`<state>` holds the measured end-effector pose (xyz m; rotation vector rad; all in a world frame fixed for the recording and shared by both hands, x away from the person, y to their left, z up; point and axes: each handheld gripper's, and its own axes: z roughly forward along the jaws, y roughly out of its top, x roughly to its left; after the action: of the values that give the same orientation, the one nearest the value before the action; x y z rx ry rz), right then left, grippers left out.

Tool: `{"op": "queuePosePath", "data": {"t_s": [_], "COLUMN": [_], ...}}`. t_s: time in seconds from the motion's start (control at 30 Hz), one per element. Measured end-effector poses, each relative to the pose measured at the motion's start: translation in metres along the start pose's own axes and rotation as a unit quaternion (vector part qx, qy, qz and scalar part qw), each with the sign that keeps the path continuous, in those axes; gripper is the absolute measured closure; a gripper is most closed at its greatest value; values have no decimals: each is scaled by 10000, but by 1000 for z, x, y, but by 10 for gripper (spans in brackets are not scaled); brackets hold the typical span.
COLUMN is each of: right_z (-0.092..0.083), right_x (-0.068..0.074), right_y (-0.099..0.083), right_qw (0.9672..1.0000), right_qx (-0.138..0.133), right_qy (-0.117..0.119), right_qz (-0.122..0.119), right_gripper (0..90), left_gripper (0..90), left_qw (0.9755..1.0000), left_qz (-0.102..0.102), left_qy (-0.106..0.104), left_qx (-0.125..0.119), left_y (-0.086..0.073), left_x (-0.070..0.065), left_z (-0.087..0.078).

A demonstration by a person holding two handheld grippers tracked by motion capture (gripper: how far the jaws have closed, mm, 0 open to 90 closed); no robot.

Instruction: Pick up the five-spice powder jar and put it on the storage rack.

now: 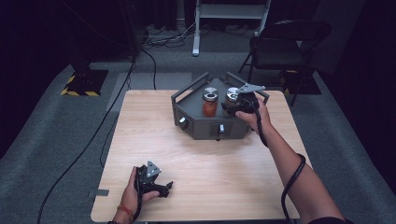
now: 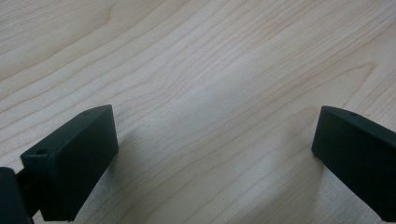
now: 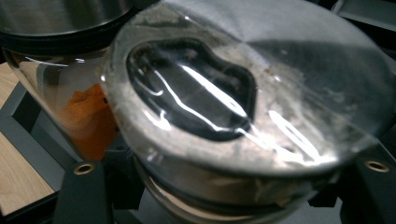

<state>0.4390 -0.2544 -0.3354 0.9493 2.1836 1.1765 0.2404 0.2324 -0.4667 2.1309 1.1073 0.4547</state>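
pale wood grain runs across the desk [image 1: 196, 158], and at its near left corner the person's left hand [image 1: 132, 196] rests with the left claw [image 1: 161, 187] lying low on the bare top. in the left gripper view its two black jaws stand wide apart with nothing but wood between them, so that claw is open and empty.

further along, toward the far middle of the desk, sits a dark grey tray-like box [image 1: 208, 126] with raised rails and two small knobs on its front face. two jars stand side by side in it. the left jar [image 1: 209, 102] has a metal lid and orange powder showing through the glass; in the right gripper view that orange fill [image 3: 88, 116] sits just left of the nearer jar.

the right jar [image 1: 232, 95] stands just beside it, and this is where the right claw [image 1: 229, 106] is. the right hand [image 1: 254, 114] comes in from the right edge of the box, cable trailing down the forearm. in the right gripper view the jar's clear-wrapped lid [image 3: 243, 93] looms close, with the jaws tight at either side of the jar below it: the right claw is closed, gripping the right jar, which stays inside the box.
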Motion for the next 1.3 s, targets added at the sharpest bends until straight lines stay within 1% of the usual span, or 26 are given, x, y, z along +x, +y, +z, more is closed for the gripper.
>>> {"op": "queuePosePath", "data": {"t_s": [0.2, 0.33, 0.43, 0.53, 0.63, 0.7, 0.77, 0.83, 0.97, 1.0, 1.1, 1.17, 1.3], "right_z": [2, 1, 2, 3, 4, 5, 5, 5, 4, 4, 3, 3, 3], "right_x": [-2, -3, -2, 0, 0, -1, 1, 1, 5, 7, 9, 8, 9], "right_y": [-3, -4, -4, -5, -7, -9, -9, -11, -11, -12, -16, -18, -23], "right_qw": [9999, 9999, 9999, 10000, 10000, 10000, 10000, 9999, 9998, 9997, 9994, 9993, 9992], "right_qx": [-28, -71, -76, -26, -39, -50, -64, -113, -175, -182, -294, -328, -351], "right_qy": [-5, 3, -38, -79, -66, -13, -53, -22, -54, -115, -179, -168, -146], "right_qz": [122, 103, 107, 43, 15, -22, -35, -19, -58, -86, -71, -67, -159], "right_gripper": [296, 284, 244, 195, 128, 98, 90, 78, 76, 76, 66, 61, 60], "left_gripper": [3, 2, 2, 3, 3, 3, 3, 3, 3, 3, 3, 3, 3], "left_qw": [10000, 10000, 10000, 10000, 10000, 10000, 10000, 10000, 10000, 10000, 10000, 10000, 10000], "left_qz": [2, 2, 4, 2, 5, 4, 5, 4, 6, 4, 4, 3, 4], "left_qy": [-31, -31, -28, -28, -28, -29, -28, -28, -29, -29, -31, -31, -31], "left_qx": [15, 15, 15, 15, 16, 16, 16, 16, 17, 16, 15, 16, 16], "left_y": [0, 0, 0, 0, 0, 0, 0, 0, 0, 0, 0, 0, 0], "left_x": [0, 0, 0, 0, 0, 0, 0, 0, 0, 0, 0, 0, 0], "left_z": [0, 0, 0, -1, -1, -1, -1, -1, -1, -1, 0, 0, -1]}}
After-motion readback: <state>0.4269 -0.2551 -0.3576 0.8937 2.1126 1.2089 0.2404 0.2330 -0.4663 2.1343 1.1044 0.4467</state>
